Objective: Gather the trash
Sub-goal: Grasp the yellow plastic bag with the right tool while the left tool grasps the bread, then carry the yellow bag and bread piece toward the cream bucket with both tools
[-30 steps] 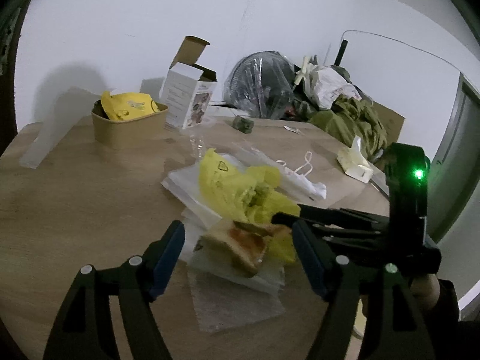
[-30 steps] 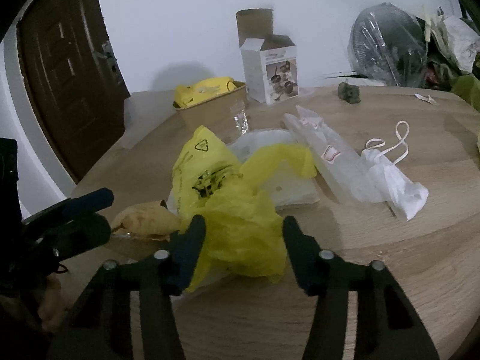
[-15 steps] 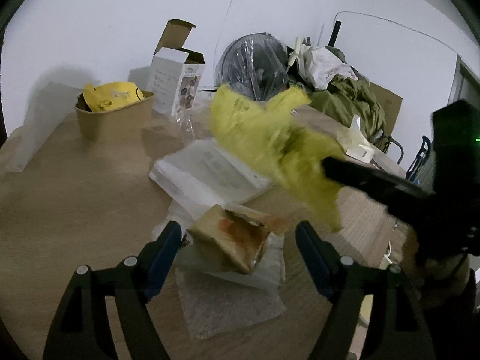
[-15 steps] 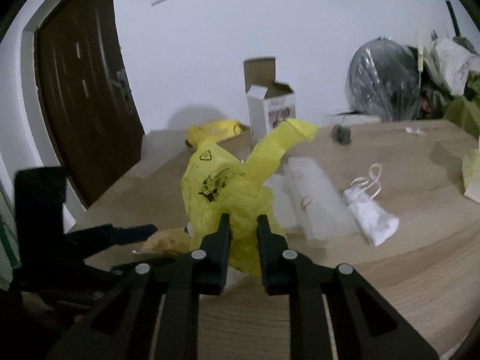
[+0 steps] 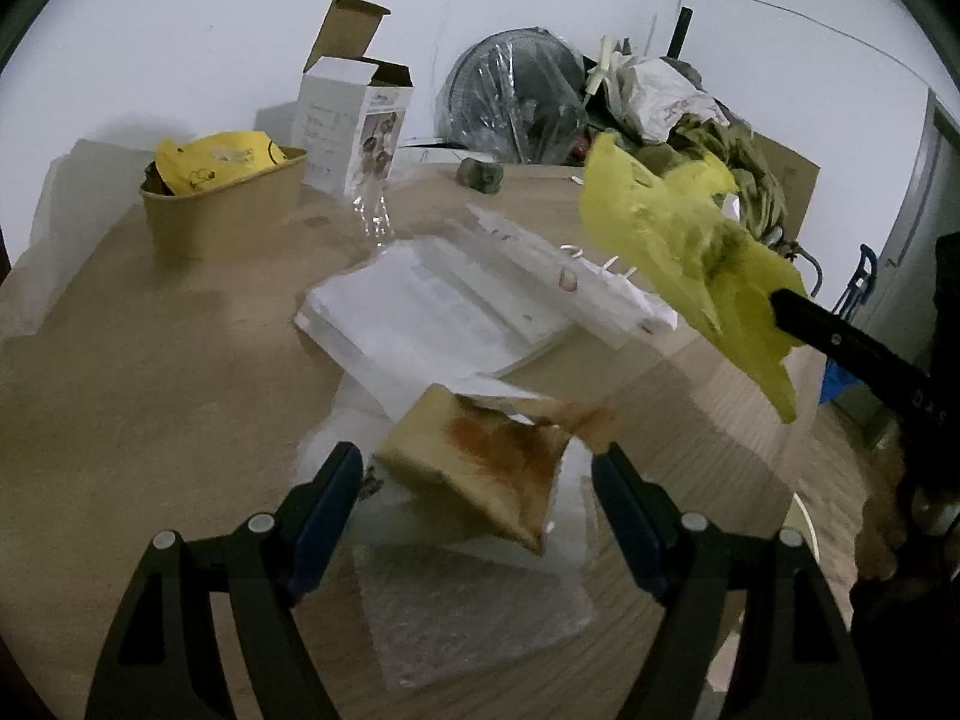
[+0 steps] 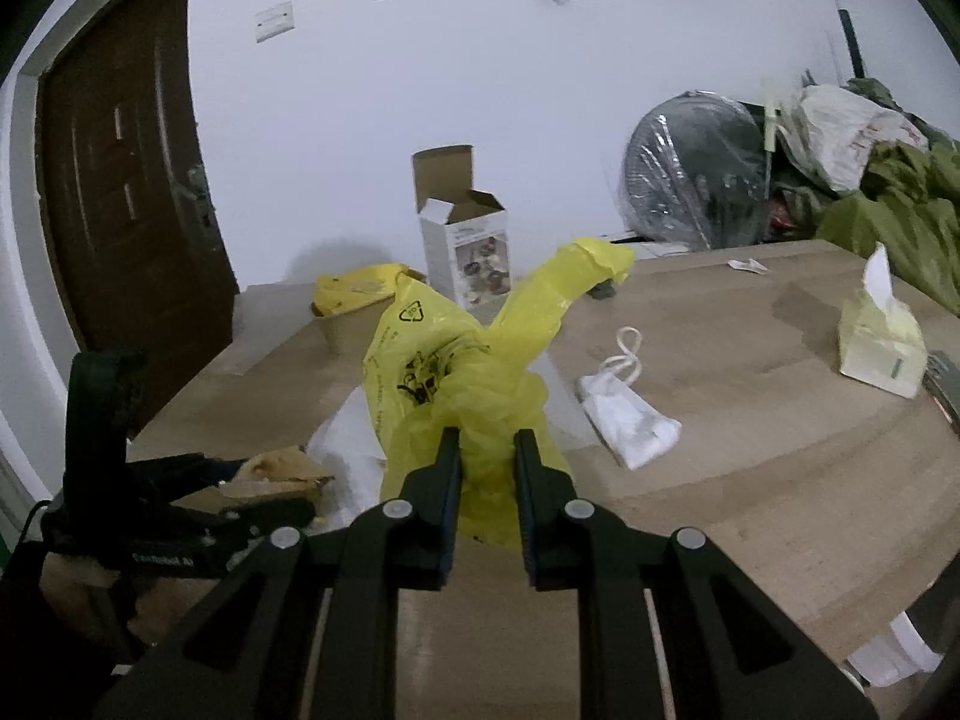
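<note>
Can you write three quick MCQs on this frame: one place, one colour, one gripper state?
1. Where does the stained wrapper lie?
A. in the brown tub
B. between the left gripper's open fingers
C. on the tissue pack

2. What colour is the bag in the right gripper?
A. yellow
B. blue
C. white

3. How stands the left gripper?
A. shut on the wrapper
B. shut on nothing
C. open

Answers:
1 B, the left wrist view shows the wrapper on white sheets with a finger on either side.
2 A, the right wrist view shows yellow plastic pinched at the fingertips and lifted off the table.
3 C, a wide gap separates its fingers, neither clearly pressing the wrapper.
</note>
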Tool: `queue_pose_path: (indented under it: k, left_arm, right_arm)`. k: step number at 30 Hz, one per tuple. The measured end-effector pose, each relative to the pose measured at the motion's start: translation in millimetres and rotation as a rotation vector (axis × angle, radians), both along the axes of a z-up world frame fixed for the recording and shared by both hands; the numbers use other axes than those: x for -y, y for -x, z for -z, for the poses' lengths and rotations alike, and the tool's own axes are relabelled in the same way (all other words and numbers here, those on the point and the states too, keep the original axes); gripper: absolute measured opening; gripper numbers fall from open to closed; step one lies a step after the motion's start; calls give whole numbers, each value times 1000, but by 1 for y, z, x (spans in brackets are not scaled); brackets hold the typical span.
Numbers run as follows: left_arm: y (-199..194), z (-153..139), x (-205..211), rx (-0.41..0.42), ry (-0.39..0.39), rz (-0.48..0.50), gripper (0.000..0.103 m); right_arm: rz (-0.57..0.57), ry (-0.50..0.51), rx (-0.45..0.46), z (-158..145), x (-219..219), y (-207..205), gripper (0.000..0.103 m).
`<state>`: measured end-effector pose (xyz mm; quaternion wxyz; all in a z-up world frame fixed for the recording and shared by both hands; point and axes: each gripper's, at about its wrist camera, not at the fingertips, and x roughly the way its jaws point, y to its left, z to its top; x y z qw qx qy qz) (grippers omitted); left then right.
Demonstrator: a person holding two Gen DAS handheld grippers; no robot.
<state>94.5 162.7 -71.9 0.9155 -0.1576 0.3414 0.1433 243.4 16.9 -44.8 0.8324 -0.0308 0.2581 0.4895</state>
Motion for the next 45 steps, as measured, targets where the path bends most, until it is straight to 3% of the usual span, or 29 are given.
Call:
queue_pose_path:
  k: [5, 9, 29, 45]
  left_arm:
    - [5, -3, 4, 17, -24, 22, 79]
    - [9, -5, 10, 16, -41, 37, 53]
    - [22, -24, 41, 79, -95, 77, 48]
    - [14, -29, 75, 102, -110, 176, 48]
  right_arm:
    - [28, 2, 4, 1, 10, -1, 15]
    - [55, -1, 4, 2, 17, -1, 15]
    - [128, -1, 20, 1, 56, 13, 15]
    - [202, -9, 26, 1, 102, 29, 15]
